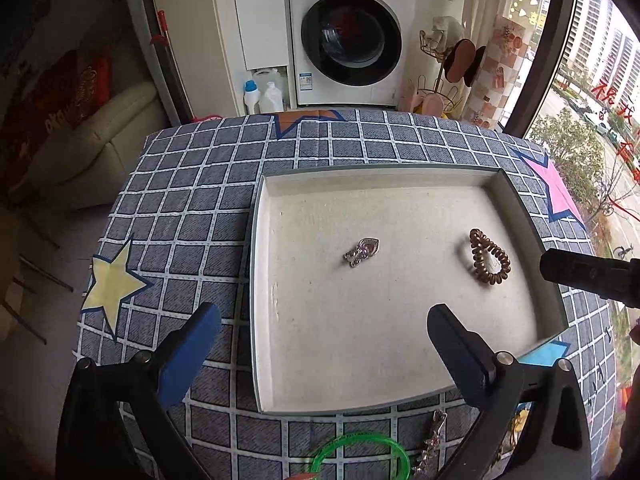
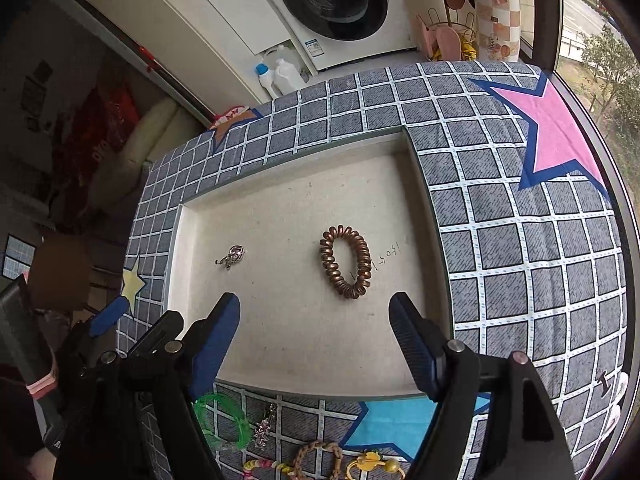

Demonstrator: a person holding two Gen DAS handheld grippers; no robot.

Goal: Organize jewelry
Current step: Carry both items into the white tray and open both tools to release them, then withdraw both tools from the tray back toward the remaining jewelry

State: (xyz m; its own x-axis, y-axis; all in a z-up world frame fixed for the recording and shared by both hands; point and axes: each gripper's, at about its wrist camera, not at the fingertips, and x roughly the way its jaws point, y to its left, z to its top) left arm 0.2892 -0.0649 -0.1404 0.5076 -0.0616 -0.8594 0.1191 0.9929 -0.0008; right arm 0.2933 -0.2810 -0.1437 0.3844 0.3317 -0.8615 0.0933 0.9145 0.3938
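Both hand-held grippers spread wide and empty above the near half of the tray: left hand-held gripper over the near-left corner, right hand-held gripper over the near-right part. No item between the pads of either.

Task items relative to the tray:
- Inside, left of centre: silver pendant.
- Inside, right of centre: bronze spiral hair tie, close to the right wall, lying over a handwritten mark.
- Outside, just beyond the near wall, on the checked cloth of the bench: green bangle, silver chain piece, braided tan bracelet, yellow charm bracelet, beaded strand.

Risks from here:
- Crowded near edge. Unsorted pieces almost touching; pads closing on one likely to drag or snag a neighbour.
- Thin chain piece flat on soft cloth. Likely result: pinched fabric instead of metal, or a slipped grip.
- Both hand-held grippers near each other. Simultaneous descent toward the same cluster likely to cause finger collision.
- Low tray wall. Lifted item carried too low likely to catch the near rim.

View differences:
- Right wrist view: full row of unsorted jewellery, plus the left hand-held gripper's blue pad at lower left.
- Left wrist view: only the bangle and chain piece at the bottom edge; the right hand-held gripper's dark finger intruding from the right, past the hair tie.
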